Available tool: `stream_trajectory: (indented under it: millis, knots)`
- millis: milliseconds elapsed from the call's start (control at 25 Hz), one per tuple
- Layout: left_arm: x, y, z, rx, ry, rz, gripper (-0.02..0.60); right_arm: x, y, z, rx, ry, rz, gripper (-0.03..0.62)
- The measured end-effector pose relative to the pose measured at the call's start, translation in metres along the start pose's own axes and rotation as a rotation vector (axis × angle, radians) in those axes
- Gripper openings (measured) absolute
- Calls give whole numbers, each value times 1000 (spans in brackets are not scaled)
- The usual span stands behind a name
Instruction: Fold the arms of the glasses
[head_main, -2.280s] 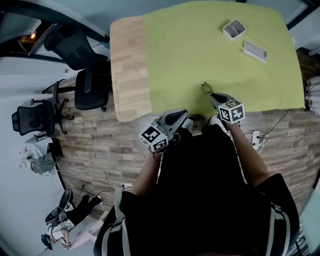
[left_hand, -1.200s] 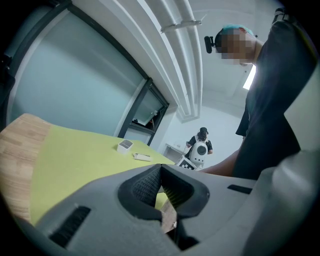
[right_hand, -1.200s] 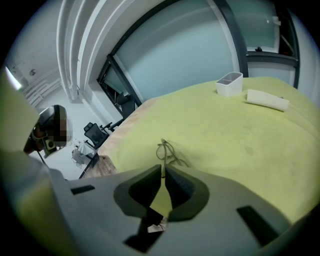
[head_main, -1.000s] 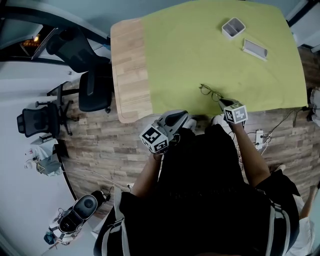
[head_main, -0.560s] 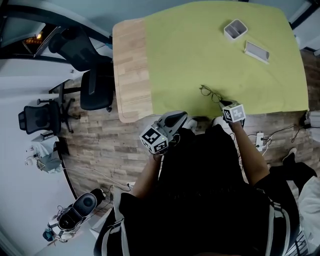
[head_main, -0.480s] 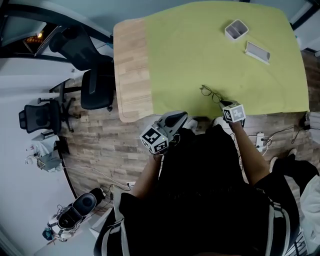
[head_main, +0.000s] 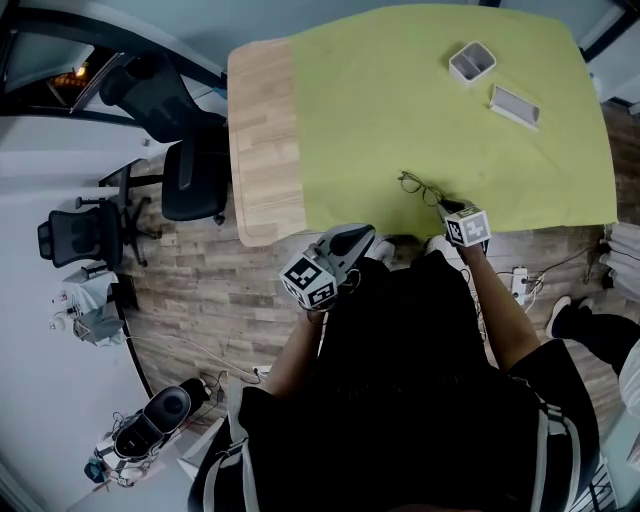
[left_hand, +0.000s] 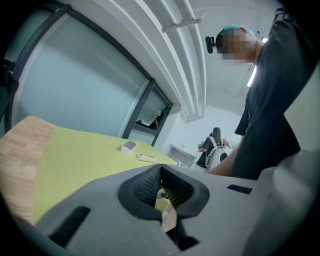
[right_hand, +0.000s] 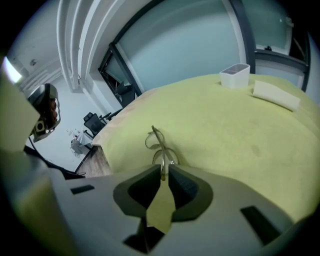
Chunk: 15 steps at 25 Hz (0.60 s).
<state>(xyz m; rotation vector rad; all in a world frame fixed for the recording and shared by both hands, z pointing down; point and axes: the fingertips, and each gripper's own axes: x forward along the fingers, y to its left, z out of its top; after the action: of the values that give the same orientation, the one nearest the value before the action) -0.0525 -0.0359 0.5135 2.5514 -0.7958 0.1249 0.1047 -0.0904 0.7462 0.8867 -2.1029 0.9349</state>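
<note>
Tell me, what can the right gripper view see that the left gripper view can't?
Only the right gripper view shows the glasses, with one thin arm pinched in the right claw. Only the left gripper view shows the person's dark shirt and the left claw, shut on nothing. Both show the yellow-green cloth, the white box and the flat white case.

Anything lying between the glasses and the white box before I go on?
Nothing. Between the glasses and the white box there is only bare green cloth, as the right gripper view and the head view both show.
</note>
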Motion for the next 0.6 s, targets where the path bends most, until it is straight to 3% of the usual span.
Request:
stream_trajectory:
  millis: [280, 600]
  knots:
    - [5, -2, 4, 8, -20, -45, 18, -24, 6, 15, 6, -110, -16, 35]
    - [7, -2, 3, 16, -22, -80, 18, -52, 26, 21, 52, -246, 78, 30]
